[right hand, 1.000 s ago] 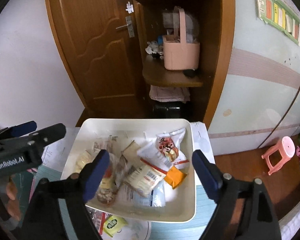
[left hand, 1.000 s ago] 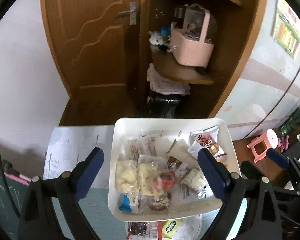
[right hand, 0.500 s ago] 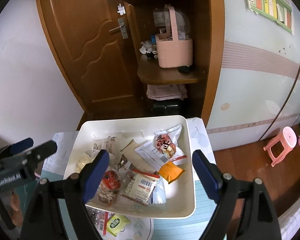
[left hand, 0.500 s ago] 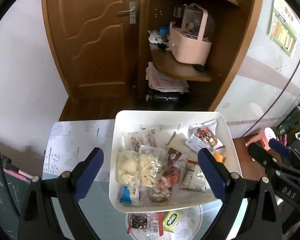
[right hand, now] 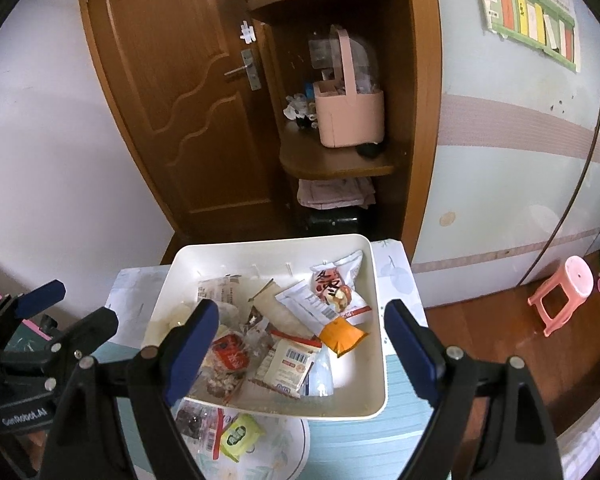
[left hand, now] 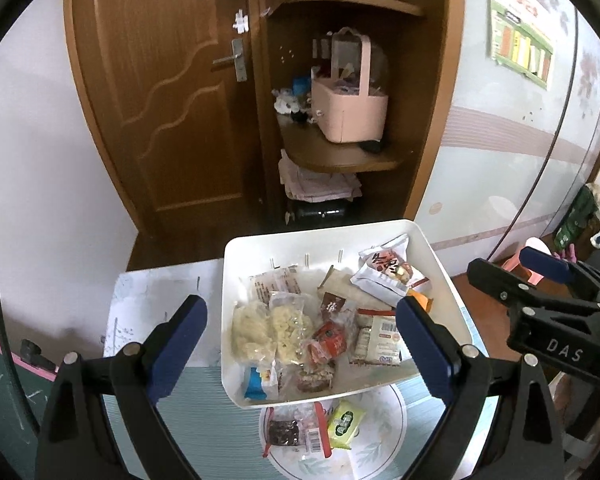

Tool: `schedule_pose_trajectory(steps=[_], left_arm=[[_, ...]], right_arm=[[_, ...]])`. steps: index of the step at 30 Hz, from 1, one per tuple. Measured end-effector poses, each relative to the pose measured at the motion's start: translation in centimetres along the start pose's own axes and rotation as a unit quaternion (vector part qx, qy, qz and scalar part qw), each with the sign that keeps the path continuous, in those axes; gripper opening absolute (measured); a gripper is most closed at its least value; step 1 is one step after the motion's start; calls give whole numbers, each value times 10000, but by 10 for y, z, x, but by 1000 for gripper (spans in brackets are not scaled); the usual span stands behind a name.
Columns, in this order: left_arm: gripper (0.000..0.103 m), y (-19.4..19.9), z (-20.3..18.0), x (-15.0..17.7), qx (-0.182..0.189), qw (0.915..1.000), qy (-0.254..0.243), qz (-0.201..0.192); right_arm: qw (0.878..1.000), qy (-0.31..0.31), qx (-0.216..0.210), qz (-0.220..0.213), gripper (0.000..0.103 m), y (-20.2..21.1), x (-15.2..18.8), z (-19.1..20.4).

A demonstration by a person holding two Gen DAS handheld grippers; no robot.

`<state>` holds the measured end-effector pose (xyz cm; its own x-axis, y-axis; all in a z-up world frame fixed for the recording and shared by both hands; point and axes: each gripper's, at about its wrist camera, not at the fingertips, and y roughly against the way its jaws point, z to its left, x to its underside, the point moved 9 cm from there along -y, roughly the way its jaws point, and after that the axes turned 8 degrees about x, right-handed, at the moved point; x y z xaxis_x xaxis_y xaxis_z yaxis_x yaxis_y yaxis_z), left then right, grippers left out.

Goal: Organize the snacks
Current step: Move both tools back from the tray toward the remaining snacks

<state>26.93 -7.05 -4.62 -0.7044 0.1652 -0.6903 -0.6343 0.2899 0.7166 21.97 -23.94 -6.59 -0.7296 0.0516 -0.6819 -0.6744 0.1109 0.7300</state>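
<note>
I see white bin (left hand: 332, 240) of snacks (left hand: 320, 328) at table's far edge. Plate (left hand: 384, 440) at near edge holds green packet (left hand: 344, 424) and dark packet (left hand: 290, 432). My left gripper (left hand: 300, 348) and right gripper (right hand: 300, 344) both spread wide, holding nothing, above bin.

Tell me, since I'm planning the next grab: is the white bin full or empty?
Partly full: the white bin holds a loose pile of snack packets, with bare floor showing at one corner.

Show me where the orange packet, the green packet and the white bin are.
orange packet (right hand: 342, 336): right wrist view, middle of the pouch.
green packet (left hand: 345, 423): left wrist view, middle of its printed face.
white bin (right hand: 380, 280): right wrist view, right rim.
</note>
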Motion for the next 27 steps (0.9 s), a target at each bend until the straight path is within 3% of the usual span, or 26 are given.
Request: schedule_pose_trajectory(steps=[11, 18, 23, 27], left_arm=[[97, 42, -16, 12, -86, 9988, -211, -426], [102, 60, -10, 28, -351, 9966, -219, -719], [102, 53, 0, 56, -443, 9976, -197, -498], [102, 35, 12, 94, -447, 9989, -77, -96]], right_arm=[[9988, 315, 119, -361, 85, 35, 21, 0], [9980, 371, 112, -494, 85, 47, 41, -8], [9982, 504, -98, -312, 85, 41, 66, -3], [9964, 803, -248, 82, 85, 19, 100, 9]])
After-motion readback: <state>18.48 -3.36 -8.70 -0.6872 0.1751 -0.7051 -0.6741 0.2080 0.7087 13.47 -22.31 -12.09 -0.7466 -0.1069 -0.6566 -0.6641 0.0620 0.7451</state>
